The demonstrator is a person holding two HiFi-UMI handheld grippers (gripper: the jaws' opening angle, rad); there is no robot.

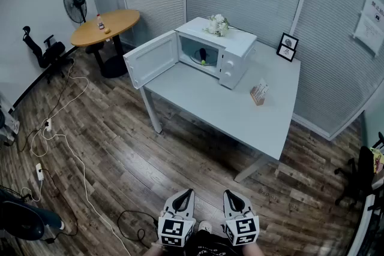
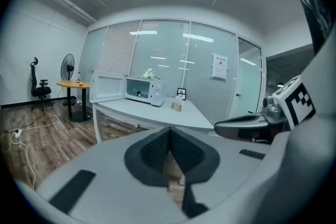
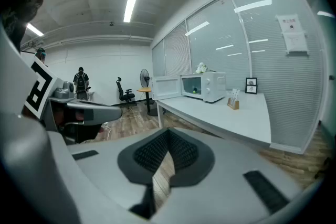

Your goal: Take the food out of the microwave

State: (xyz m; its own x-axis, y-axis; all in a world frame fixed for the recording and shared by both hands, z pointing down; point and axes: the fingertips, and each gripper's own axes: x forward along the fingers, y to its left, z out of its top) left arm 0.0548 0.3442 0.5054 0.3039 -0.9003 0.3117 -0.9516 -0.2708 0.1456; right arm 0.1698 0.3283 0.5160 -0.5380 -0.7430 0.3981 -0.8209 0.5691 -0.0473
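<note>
A white microwave (image 1: 231, 52) stands at the back of the long white table (image 1: 240, 117), its door (image 1: 151, 59) swung wide open to the left. Inside, a plate holds a dark item with a yellow-green piece (image 1: 203, 57). The microwave (image 2: 147, 88) and the food (image 2: 139, 94) also show small in the left gripper view. In the right gripper view, the microwave (image 3: 208, 86) and the food (image 3: 195, 91) are far off too. My left gripper (image 1: 186, 195) and right gripper (image 1: 231, 195) hang side by side over the floor, well short of the table. Both are shut and hold nothing.
White flowers (image 1: 217, 25) sit on the microwave. A small card holder (image 1: 259, 93) and two picture frames (image 1: 287, 47) stand on the table. A round wooden table (image 1: 105, 27), a fan (image 1: 75, 3) and an office chair (image 1: 45, 52) are at the left; cables (image 1: 60, 147) trail across the floor.
</note>
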